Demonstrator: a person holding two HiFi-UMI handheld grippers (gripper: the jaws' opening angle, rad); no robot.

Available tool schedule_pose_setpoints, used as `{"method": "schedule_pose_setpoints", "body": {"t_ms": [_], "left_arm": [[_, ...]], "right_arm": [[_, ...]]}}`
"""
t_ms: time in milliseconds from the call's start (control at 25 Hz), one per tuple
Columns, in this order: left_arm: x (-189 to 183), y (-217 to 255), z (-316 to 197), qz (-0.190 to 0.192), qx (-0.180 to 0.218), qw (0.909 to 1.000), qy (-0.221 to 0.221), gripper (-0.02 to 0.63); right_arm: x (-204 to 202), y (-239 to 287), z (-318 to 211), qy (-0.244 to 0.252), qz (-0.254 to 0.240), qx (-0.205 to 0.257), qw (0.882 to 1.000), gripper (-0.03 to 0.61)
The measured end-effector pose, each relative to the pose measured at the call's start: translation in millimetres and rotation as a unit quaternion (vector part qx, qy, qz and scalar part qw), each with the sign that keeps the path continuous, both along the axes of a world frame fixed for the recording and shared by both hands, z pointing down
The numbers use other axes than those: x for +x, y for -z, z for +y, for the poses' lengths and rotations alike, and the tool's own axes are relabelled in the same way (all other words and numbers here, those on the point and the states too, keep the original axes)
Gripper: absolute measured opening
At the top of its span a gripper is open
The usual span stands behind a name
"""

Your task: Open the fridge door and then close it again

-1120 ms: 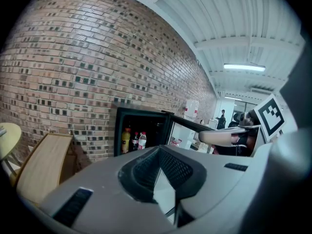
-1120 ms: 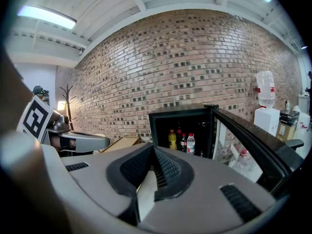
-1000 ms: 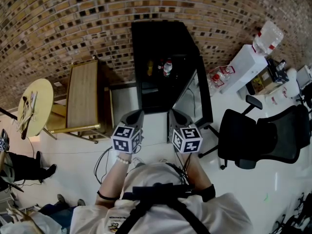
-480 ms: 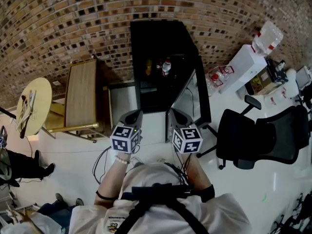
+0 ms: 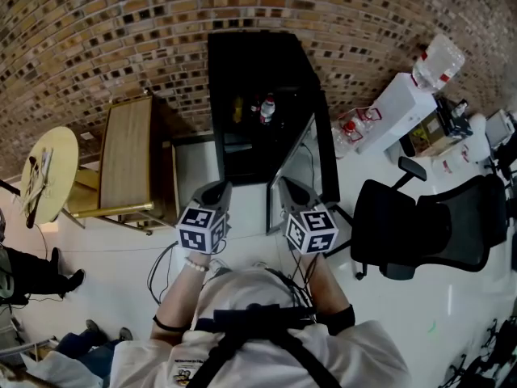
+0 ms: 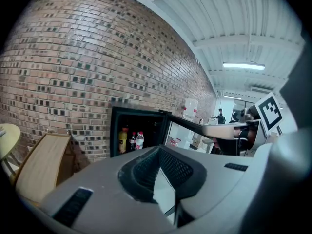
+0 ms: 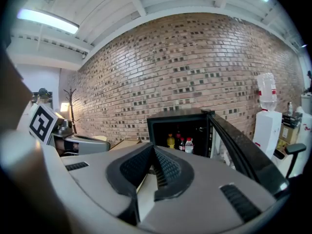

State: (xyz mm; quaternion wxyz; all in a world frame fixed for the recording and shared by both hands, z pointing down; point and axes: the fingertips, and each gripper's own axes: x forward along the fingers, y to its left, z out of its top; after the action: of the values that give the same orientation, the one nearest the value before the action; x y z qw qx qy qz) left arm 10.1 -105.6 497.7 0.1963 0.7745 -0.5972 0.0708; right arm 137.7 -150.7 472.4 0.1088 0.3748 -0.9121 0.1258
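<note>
left gripper (image 5: 218, 187): closed, with nothing between its jaws; in the left gripper view (image 6: 159, 149) the ribbed pads meet and the floor shows past them. it is held level with the other gripper and aims at the fridge opening.
right gripper (image 5: 292, 185): closed as well and holding nothing; in the right gripper view (image 7: 153, 151) only a thin slit is left between the pads. it aims at the opening too.
tall black glass-fronted fridge door (image 5: 326, 156): open, hinged at the fridge's right front corner and swung out toward the person. it is just beside the right gripper, on that gripper's right, and not touching it (image 7: 246, 147).
door's long line: its top edge runs from the hinge back toward the person, almost in line with the way both grippers point, so the free end is the end nearest the right gripper.
small black fridge (image 5: 257, 67): straight ahead of both grippers, against the brick wall (image 5: 121, 39), with its inside showing.
bottles inside (image 5: 265, 108): a clear bottle with a red cap and a yellow one beside it stand on a shelf (image 7: 188, 145).
nearer hand: the right one, plainly; the left gripper is further from the door, on the far side of the right gripper.
side of the door: both grippers are on its inner side, the side that faces the opening.
coming move, as i judge it: the door is already open, so closing is what remains. the right gripper would need to get round the free end to the outer face and push it leftward toward the fridge.
</note>
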Motion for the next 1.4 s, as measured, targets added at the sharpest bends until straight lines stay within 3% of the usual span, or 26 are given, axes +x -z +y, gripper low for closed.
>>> {"method": "schedule_pose_setpoints", "body": {"t_ms": [280,400,520,560,720,800,920,1000,1240,1400], "left_arm": [[24.7,-4.7,-6.4,0.003,-0.006,0.9999,-0.009,0.000],[33.8,-8.4,-6.3,0.004,-0.011,0.9999,-0.010,0.000],[42.2,-13.2,-5.2,0.005,-0.016,0.9998,-0.012,0.000],[44.6,-15.2,-4.7,0.006,-0.017,0.9998,-0.011,0.000],[53.9,-21.5,-2.2,0.010,-0.021,0.9997,-0.005,0.000],[59.4,-23.4,-1.5,0.012,-0.020,0.9997,-0.002,0.000],[64.5,-27.5,-0.2,0.015,-0.021,0.9996,0.004,0.000],[66.3,-31.4,0.1,0.020,-0.023,0.9995,0.011,0.000],[72.6,-36.5,-2.3,0.022,-0.026,0.9993,0.012,0.000],[65.4,-36.3,-2.3,0.019,-0.027,0.9993,0.019,0.000]], "right_arm": [[37.6,41.4,-15.9,0.105,0.059,0.066,0.991,0.029],[58.8,57.2,-26.3,0.144,0.112,0.098,0.978,0.077],[74.7,57.8,-31.0,0.205,0.175,0.111,0.956,0.158],[78.8,54.8,-29.4,0.232,0.197,0.111,0.946,0.228],[95.6,42.9,-14.9,0.355,0.252,0.125,0.891,0.308],[109.1,34.4,-8.7,0.416,0.294,0.140,0.849,0.384],[131.2,21.4,-12.0,0.470,0.384,0.155,0.779,0.390],[137.9,16.9,-14.5,0.491,0.421,0.157,0.747,0.390],[146.0,-17.8,-6.9,0.543,0.486,0.157,0.667,0.390],[146.4,-29.9,-8.6,0.552,0.503,0.164,0.644,0.388]]}}
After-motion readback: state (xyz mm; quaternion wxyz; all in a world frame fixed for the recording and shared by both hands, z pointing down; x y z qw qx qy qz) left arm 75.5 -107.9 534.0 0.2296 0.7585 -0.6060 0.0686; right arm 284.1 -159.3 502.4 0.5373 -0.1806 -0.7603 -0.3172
